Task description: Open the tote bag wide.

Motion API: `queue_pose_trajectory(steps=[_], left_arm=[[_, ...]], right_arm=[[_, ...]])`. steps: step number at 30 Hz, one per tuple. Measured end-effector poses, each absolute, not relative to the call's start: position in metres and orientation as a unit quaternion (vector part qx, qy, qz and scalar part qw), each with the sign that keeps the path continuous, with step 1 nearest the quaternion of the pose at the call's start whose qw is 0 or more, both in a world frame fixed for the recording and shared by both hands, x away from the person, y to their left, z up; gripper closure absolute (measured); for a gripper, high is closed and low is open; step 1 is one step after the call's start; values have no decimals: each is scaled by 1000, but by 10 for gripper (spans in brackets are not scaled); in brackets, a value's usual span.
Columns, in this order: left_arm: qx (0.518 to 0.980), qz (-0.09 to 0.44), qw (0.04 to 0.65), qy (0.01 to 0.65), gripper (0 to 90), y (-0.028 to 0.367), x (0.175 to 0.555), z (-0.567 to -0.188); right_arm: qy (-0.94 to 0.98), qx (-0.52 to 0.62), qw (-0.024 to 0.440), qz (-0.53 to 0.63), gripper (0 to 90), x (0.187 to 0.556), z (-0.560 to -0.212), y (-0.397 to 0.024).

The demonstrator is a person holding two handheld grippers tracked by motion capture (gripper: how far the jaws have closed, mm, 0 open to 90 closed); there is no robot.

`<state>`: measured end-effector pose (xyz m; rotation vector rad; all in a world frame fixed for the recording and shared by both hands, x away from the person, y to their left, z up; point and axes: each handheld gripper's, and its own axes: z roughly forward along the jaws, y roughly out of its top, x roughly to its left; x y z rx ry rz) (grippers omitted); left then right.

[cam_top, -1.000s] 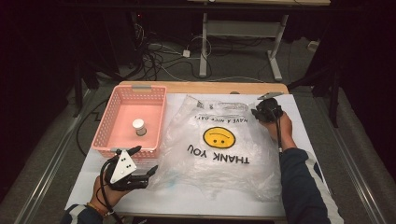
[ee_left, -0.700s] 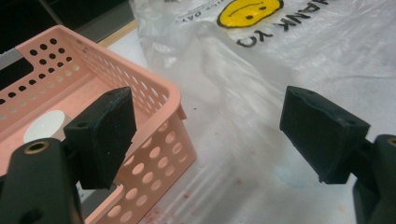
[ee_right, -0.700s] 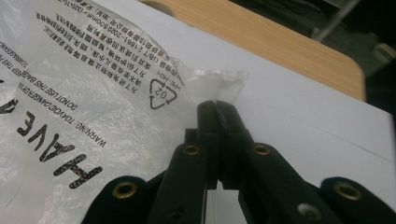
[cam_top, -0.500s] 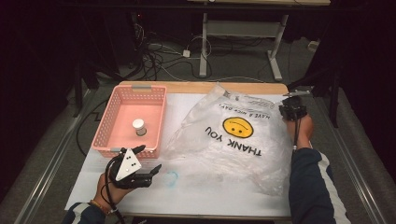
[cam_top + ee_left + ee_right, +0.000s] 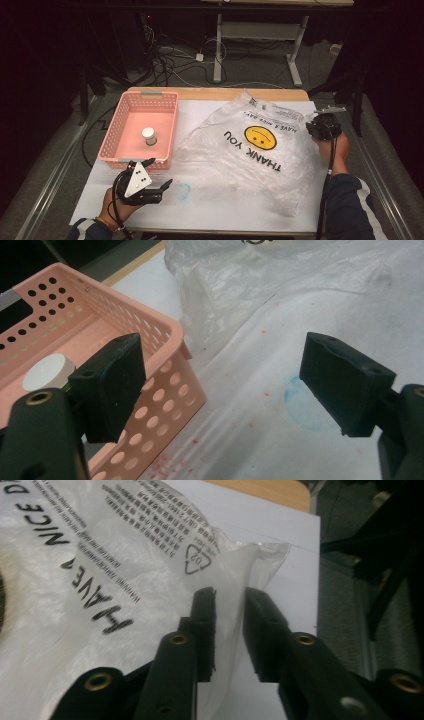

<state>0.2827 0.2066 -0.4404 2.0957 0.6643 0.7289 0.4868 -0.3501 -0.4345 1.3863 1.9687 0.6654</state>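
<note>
A clear plastic bag [image 5: 255, 150] printed with a yellow smiley and "THANK YOU" lies crumpled across the white table cover. My right gripper [image 5: 320, 125] sits at the bag's far right corner. In the right gripper view its jaws [image 5: 230, 605] stand a little apart, having just been opening, with the bag's thin edge [image 5: 100, 555] lying loose between them. My left gripper [image 5: 159, 172] rests near the front left, open with nothing between its jaws [image 5: 225, 385], just beside the near corner of the pink basket [image 5: 150, 93]. A white-capped small jar [image 5: 148, 135] stands in the basket.
The basket's perforated wall [image 5: 165, 335] is close to my left jaw, with the jar [image 5: 47, 371] behind it. A faint blue smudge [image 5: 182, 190] marks the cover. The table's right edge lies just beyond my right hand. Cables and desk legs are on the floor behind.
My right gripper has moved right toward the table's edge, dragging the bag with it and turning it. The left gripper has stayed put.
</note>
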Motion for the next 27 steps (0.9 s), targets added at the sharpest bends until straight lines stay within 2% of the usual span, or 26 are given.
queue_pose_trajectory(steps=[1,3,6,7,8,12,18,21,22,27], left_arm=[[828,289,401,263,179,207,282,-440],[829,290,399,264,179,207,281,-441],[829,289,396,269,179,207,280,-444],[830,290,394,267,179,206,280,-444],[831,290,392,266,179,206,280,-444],[832,289,392,267,179,206,278,-445],[839,282,385,263,178,203,278,-448],[842,280,381,260,178,202,278,-449],[843,279,380,259,178,201,279,-449],[847,277,375,258,177,200,279,-451]], right_arm=[[735,524,320,289,648,471,-421,-344],[734,491,330,333,626,451,-408,-334],[769,408,312,380,569,419,-391,-304],[769,408,312,380,569,419,-391,-304],[789,360,299,398,555,401,-388,-286],[825,297,249,410,525,376,-396,-255],[863,233,199,402,464,356,-412,-213],[873,219,183,395,453,356,-419,-201],[884,213,169,380,422,358,-428,-191],[907,200,162,333,388,364,-447,-176]])
